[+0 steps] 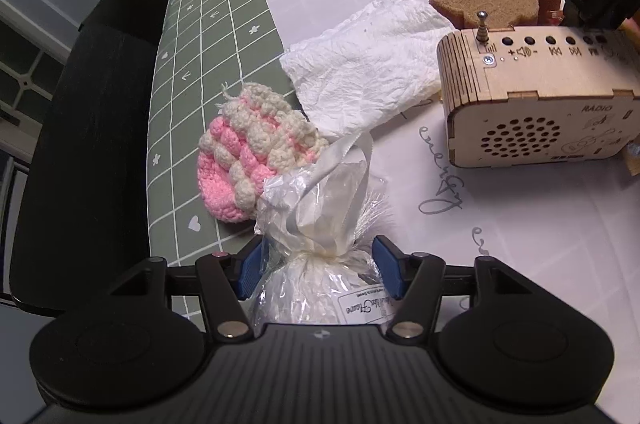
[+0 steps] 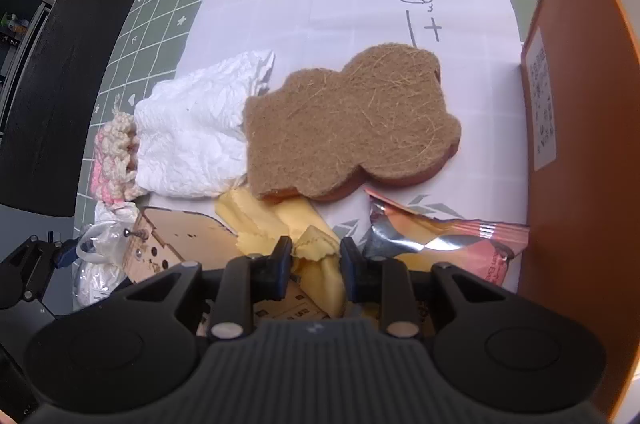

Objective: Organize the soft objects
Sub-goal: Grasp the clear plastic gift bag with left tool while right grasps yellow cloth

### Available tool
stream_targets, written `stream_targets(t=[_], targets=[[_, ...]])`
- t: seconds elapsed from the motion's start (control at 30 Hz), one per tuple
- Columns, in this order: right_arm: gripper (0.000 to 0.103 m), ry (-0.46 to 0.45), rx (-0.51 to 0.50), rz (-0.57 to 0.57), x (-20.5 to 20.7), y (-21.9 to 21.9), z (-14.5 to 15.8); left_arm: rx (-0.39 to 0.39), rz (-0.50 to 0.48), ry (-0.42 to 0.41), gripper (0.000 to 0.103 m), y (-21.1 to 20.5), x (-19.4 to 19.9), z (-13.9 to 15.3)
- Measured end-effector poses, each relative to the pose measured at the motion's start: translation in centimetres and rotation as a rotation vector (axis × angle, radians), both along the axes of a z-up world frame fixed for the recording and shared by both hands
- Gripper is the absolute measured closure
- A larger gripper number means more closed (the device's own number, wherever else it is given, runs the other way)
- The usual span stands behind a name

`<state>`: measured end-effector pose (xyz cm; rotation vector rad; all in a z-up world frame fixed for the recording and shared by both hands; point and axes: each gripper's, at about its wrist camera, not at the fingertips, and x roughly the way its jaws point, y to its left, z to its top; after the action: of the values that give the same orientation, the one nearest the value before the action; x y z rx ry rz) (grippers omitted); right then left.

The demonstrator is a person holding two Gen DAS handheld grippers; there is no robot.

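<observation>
The desk (image 1: 224,36) wears a green grid cloth with a white printed runner (image 2: 360,4) over it; a black chair (image 1: 80,128) stands at its edge, and panelled walls show dimly beyond. An orange box (image 2: 584,160) stands upright at the right. Spread along the runner lie a wooden radio (image 1: 536,104), a brown bear-shaped sponge (image 2: 348,124), a crumpled white tissue (image 1: 360,72) touching it, a pink-and-cream crocheted pouch (image 1: 248,160), a foil snack packet (image 2: 440,236) and a yellow cloth (image 2: 316,256).

The left tool (image 1: 320,268) straddles the knotted neck of a clear bag of white stuffing (image 1: 320,288); its blue pads sit at the film, but a firm pinch cannot be told. The right tool (image 2: 314,256) is narrowed around a fold of the yellow cloth.

Risks, as I judge them: slick plastic may slip from a loose hold, and lifting the cloth could drag the packet or nudge the radio, since part of it lies beneath them.
</observation>
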<state>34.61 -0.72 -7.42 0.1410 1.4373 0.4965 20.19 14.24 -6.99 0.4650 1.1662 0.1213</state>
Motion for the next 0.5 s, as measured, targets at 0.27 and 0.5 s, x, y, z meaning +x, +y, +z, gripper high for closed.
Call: stream_targets(t=[0.27,0.5], targets=[[0.103,-0.058,0.017,-0.022,-0.7,-0.7,1.2,0.012,-0.013,-0.05,0.05,0.0,-0.6,0.4],[0.103,-0.161,0.032,-0.009,-1.9,-1.6,4.4,-0.065,-0.004,-0.147,0.051,-0.2,-1.5,3.6]])
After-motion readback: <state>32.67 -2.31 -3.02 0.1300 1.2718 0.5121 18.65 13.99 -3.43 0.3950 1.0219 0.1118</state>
